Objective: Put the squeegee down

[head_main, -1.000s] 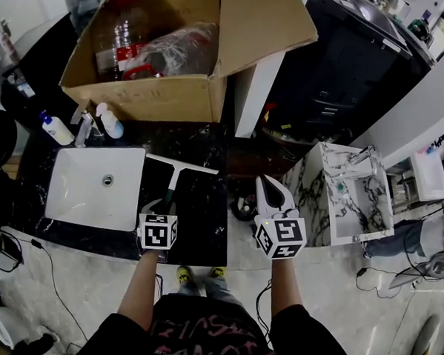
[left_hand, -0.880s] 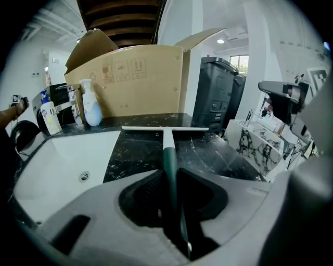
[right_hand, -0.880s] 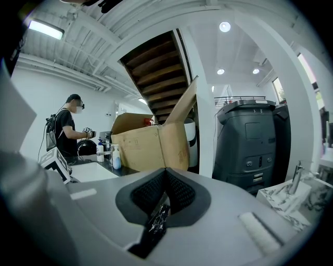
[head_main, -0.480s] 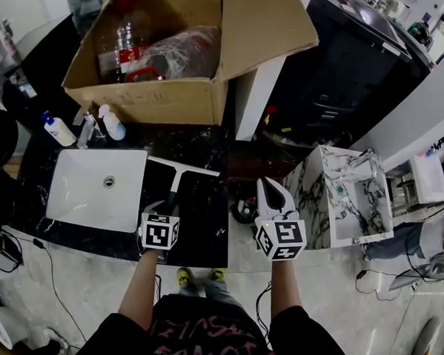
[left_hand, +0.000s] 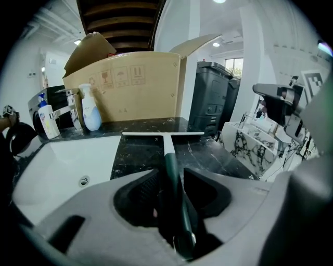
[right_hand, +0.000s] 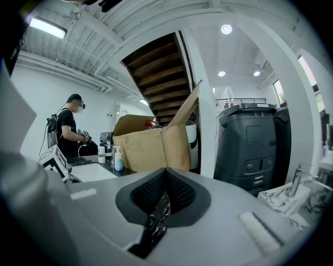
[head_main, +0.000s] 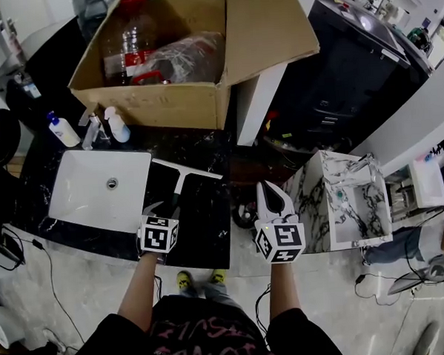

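The squeegee (head_main: 184, 170) lies flat on the black marble counter (head_main: 206, 233), its white blade (left_hand: 163, 134) at the far end and its dark handle (left_hand: 172, 179) pointing back at me. My left gripper (head_main: 167, 208) sits low over the handle's near end. Its jaws have just been opening and now stand apart, with the handle between them and a dark gap on either side (left_hand: 170, 172). My right gripper (head_main: 267, 187) hangs past the counter's right edge with its ribbed pads (right_hand: 156, 192) pressed together and nothing between them.
A white sink (head_main: 96, 191) is set in the counter to the left of the squeegee. Behind it stand a faucet (head_main: 92, 131), two bottles (head_main: 62, 132) and an open cardboard box (head_main: 159, 102). A marble washstand (head_main: 349, 196) and a dark bin (head_main: 349, 62) stand to the right.
Both hands and the squeegee stay in the same place on the counter. Only the head view has drifted slightly.
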`<action>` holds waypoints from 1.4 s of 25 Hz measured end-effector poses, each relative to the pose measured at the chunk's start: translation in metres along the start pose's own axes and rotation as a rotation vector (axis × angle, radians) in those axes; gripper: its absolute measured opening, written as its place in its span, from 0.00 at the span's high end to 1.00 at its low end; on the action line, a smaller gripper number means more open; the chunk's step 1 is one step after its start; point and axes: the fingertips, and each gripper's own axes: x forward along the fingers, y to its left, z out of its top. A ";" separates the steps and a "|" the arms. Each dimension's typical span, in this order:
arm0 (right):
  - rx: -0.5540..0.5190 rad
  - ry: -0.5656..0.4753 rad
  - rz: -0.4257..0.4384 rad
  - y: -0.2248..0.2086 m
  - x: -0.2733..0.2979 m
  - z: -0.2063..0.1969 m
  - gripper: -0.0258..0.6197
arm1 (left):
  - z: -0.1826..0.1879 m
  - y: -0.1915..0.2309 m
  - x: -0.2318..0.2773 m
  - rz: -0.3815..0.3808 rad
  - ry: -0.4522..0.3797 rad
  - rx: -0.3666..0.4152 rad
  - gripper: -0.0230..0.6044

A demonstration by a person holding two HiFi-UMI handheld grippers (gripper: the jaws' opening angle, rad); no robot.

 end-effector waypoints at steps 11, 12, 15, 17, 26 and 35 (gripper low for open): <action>0.001 -0.027 0.002 0.014 -0.007 0.012 0.94 | 0.027 0.008 -0.038 0.028 -0.097 0.049 0.83; 0.002 -0.030 0.002 0.016 -0.008 0.012 0.94 | 0.029 0.009 -0.041 0.034 -0.107 0.051 0.84; 0.002 -0.038 0.002 0.019 -0.013 0.015 0.94 | 0.036 0.012 -0.052 0.049 -0.139 0.053 0.88; 0.002 -0.044 0.001 0.021 -0.015 0.018 0.94 | 0.042 0.014 -0.060 0.055 -0.161 0.050 0.90; -0.010 -0.064 -0.003 0.025 -0.025 0.030 0.94 | 0.070 0.022 -0.094 0.098 -0.276 0.062 0.96; -0.011 -0.084 0.001 0.027 -0.032 0.037 0.94 | 0.100 0.023 -0.124 0.106 -0.389 0.085 0.96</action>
